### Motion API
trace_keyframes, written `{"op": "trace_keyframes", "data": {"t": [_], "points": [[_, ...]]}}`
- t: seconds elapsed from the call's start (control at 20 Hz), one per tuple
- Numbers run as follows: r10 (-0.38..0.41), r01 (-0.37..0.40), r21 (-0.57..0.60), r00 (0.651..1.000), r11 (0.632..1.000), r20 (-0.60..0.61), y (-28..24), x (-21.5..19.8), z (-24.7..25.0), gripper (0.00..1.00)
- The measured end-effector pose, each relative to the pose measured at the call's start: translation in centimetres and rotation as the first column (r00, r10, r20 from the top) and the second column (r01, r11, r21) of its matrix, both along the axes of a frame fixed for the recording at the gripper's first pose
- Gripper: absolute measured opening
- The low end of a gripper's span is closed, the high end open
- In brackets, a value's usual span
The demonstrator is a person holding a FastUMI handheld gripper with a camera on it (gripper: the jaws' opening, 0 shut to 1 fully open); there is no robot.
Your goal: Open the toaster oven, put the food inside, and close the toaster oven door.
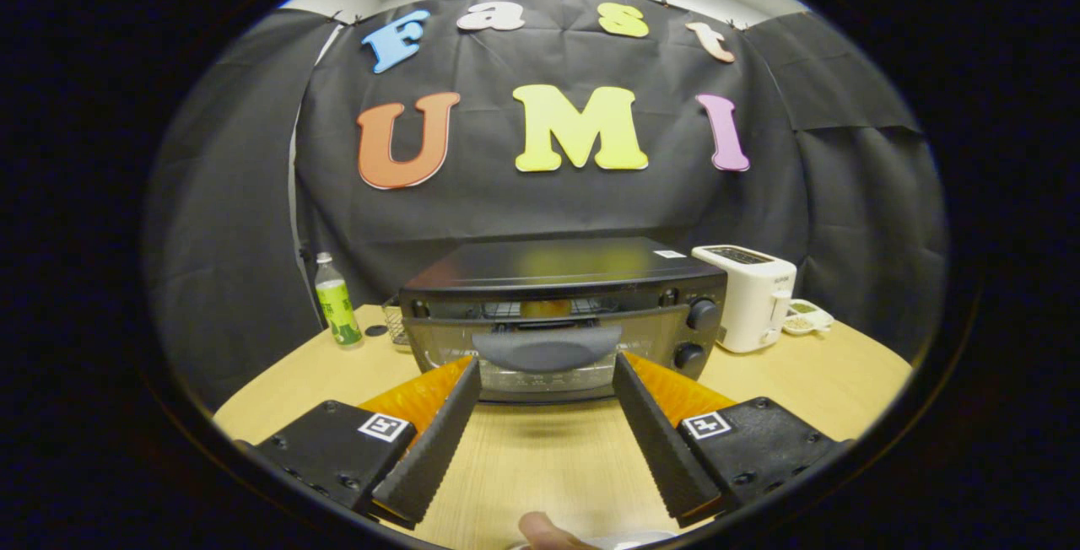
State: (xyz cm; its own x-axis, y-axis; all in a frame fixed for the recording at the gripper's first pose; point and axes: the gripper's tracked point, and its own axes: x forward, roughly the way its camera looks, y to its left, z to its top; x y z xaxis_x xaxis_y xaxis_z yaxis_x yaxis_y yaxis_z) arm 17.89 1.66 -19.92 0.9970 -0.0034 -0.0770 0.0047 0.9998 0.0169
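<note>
Dim booth, sharp focus, strong fisheye bending at edges, soft overhead light.

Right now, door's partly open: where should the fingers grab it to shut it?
Grip the door handle, the wide grey bar along the door's top edge, coming straight from the front. The hand-held gripper is open, its fingers either side of the handle.

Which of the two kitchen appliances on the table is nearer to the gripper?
The black toaster oven, just ahead of the open gripper. The white toaster stands further back, beside it.
</note>
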Motion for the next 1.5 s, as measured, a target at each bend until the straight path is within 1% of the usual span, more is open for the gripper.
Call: {"op": "trace_keyframes", "data": {"t": [0.05, 0.15, 0.25, 0.3, 0.45, 0.65, 0.8, 0.9, 1.05, 1.1, 1.2, 1.3, 1.4, 1.5], "points": [[-0.007, 0.007, 0.013, 1.000, 1.000, -0.016, -0.3, -0.7, 0.1, 1.00], [0.015, -0.013, 0.047, 0.999, 0.999, -0.045, 0.2, -2.2, 0.8, 1.00], [0.001, 0.001, 0.039, 0.999, 0.999, -0.052, -0.7, -3.9, 2.2, 1.00], [-0.001, 0.003, 0.032, 0.999, 0.999, -0.044, -0.7, -4.8, 3.2, 1.00], [0.048, -0.047, 0.023, 0.999, 0.999, -0.007, 0.5, -7.9, 6.5, 1.00], [0.073, -0.074, 0.012, 0.997, 0.997, 0.034, 0.6, -11.8, 11.0, 1.00], [0.057, -0.061, 0.033, 0.994, 0.998, 0.096, -0.3, -14.1, 14.7, 1.00], [0.052, -0.057, 0.033, 0.989, 0.998, 0.138, -1.1, -15.6, 16.1, 1.00], [0.024, -0.038, 0.074, 0.983, 0.997, 0.185, -2.6, -18.0, 16.0, 1.00], [0.030, -0.041, 0.052, 0.982, 0.998, 0.188, -2.9, -18.7, 15.6, 1.00], [0.018, -0.020, 0.007, 0.981, 1.000, 0.193, -3.9, -20.0, 14.8, 1.00], [0.028, -0.021, -0.034, 0.974, 0.999, 0.223, -4.0, -21.4, 15.0, 1.00], [0.057, -0.048, -0.044, 0.965, 0.998, 0.254, -3.7, -22.9, 15.4, 1.00], [0.055, -0.048, -0.035, 0.964, 0.998, 0.261, -4.4, -24.1, 15.3, 1.00]]}}
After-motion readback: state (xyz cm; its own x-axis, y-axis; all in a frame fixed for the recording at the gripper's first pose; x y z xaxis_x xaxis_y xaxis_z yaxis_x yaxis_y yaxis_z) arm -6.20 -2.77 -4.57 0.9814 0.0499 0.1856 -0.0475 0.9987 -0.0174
